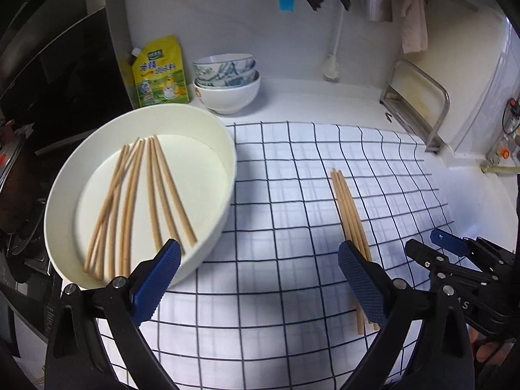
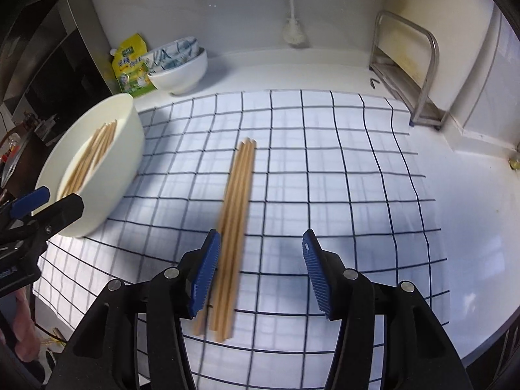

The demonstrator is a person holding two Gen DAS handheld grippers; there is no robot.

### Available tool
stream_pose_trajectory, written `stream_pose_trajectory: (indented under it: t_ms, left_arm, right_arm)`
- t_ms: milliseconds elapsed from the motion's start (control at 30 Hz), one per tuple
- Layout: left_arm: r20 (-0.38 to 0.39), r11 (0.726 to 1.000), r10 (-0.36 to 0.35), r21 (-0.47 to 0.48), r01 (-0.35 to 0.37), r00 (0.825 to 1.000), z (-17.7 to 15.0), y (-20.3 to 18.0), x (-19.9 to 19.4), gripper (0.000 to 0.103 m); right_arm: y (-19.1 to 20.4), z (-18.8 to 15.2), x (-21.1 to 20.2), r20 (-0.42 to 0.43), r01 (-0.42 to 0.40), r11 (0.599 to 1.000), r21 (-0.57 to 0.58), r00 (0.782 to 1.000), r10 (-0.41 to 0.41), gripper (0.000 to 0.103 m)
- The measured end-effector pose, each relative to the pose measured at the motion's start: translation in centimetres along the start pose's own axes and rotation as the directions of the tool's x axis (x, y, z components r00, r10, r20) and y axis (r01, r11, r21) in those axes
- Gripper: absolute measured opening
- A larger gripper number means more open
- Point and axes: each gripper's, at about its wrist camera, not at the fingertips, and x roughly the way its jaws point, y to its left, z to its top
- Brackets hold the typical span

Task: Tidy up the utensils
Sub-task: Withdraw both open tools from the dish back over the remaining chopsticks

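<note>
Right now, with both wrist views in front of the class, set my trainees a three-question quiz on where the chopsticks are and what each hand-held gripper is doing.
1. True or false: the left hand-held gripper is shut on a chopstick.
2. Where do the bundled chopsticks lie?
A. inside the stacked bowls
B. on the checked cloth
C. in the metal rack
3. Fill in: the loose chopsticks lie inside the white ____.

Key:
1. False; both it and the right hand-held gripper are open and empty.
2. B
3. basin
</note>
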Motion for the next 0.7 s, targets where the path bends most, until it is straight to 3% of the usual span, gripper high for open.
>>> stream_pose_trajectory:
  t_ms: [700]
  left_arm:
    - [-0.083, 0.999, 0.029, 0.044, -0.026, 0.996, -2.3, -2.3, 3.5, 0.096]
  right_arm:
    - [0.1, -1.1, 5.3, -0.067, 0.002, 1.000, -0.024, 0.998, -0.004, 0.055]
